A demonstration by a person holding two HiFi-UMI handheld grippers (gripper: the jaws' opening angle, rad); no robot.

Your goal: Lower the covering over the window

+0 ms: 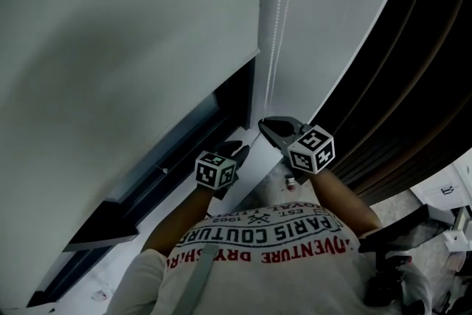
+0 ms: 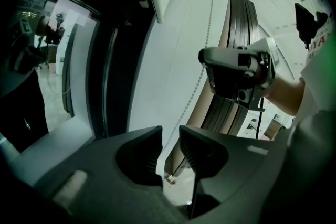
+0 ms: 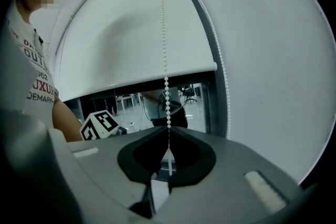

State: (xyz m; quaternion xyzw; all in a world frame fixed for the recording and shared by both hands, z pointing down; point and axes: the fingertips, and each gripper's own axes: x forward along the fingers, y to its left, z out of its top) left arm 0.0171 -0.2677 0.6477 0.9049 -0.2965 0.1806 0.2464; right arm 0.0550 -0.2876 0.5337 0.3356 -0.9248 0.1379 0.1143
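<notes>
A white roller blind covers most of the window and its bottom edge hangs above a strip of bare glass. Its white bead chain hangs beside it. My right gripper is shut on the chain, and the beads run down into its closed jaws. My left gripper is lower and to the left. Its jaws stand open, with the chain running down into the gap untouched. The right gripper shows above them.
A white panel stands right of the chain, and dark horizontal slats lie further right. A pale sill runs under the window. The person's printed shirt fills the bottom of the head view.
</notes>
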